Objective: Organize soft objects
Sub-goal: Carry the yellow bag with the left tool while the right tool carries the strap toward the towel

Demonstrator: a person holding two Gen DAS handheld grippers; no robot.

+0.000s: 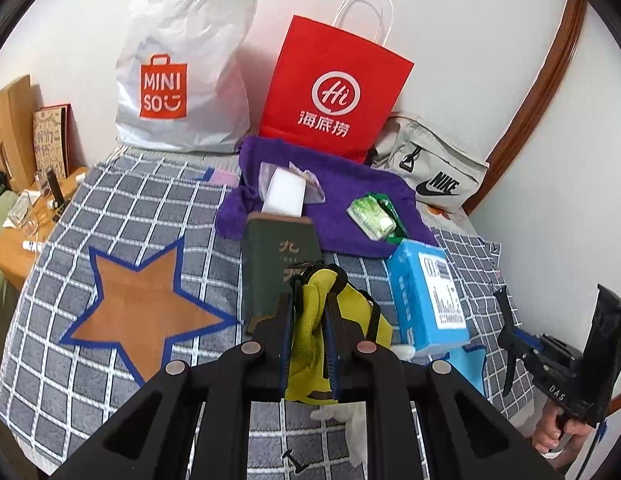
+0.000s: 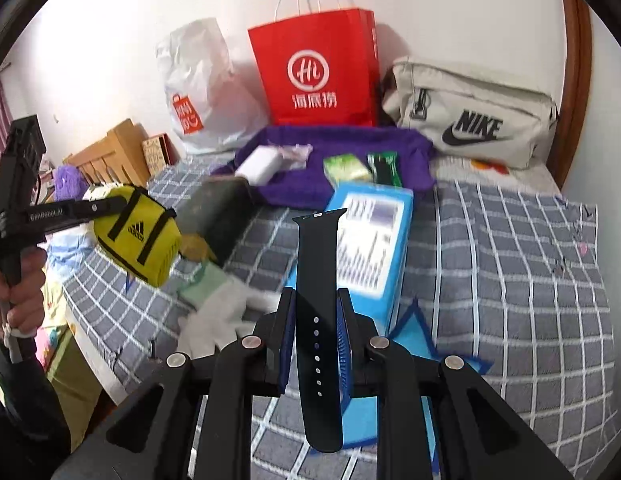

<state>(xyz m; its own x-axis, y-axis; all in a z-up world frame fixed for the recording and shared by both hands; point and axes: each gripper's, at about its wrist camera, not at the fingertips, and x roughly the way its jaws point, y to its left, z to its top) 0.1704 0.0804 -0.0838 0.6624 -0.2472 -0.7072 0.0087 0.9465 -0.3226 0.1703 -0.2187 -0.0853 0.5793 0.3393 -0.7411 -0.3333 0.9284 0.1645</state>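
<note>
While the left wrist view looks down its own fingers, the left gripper (image 1: 310, 320) is clamped narrowly on a small yellow fabric pouch with black straps (image 1: 310, 312), held above the grey checked bedspread (image 1: 110, 208) near its front edge. Beyond it lie a dark green hardback book (image 1: 278, 256), a blue cardboard box (image 1: 426, 296) and a purple towel (image 1: 350, 196) toward the back edge. The pouch looks light and limp, so a pinch on its bunched cloth or a strap should hold.

From the right wrist view, the right gripper (image 2: 316, 316) is closed on a black perforated rubber watch strap (image 2: 318, 280), which stands up between the pads over the bedspread's front edge. It seems bendy and slightly slick; a mid-length grip suits it.
</note>
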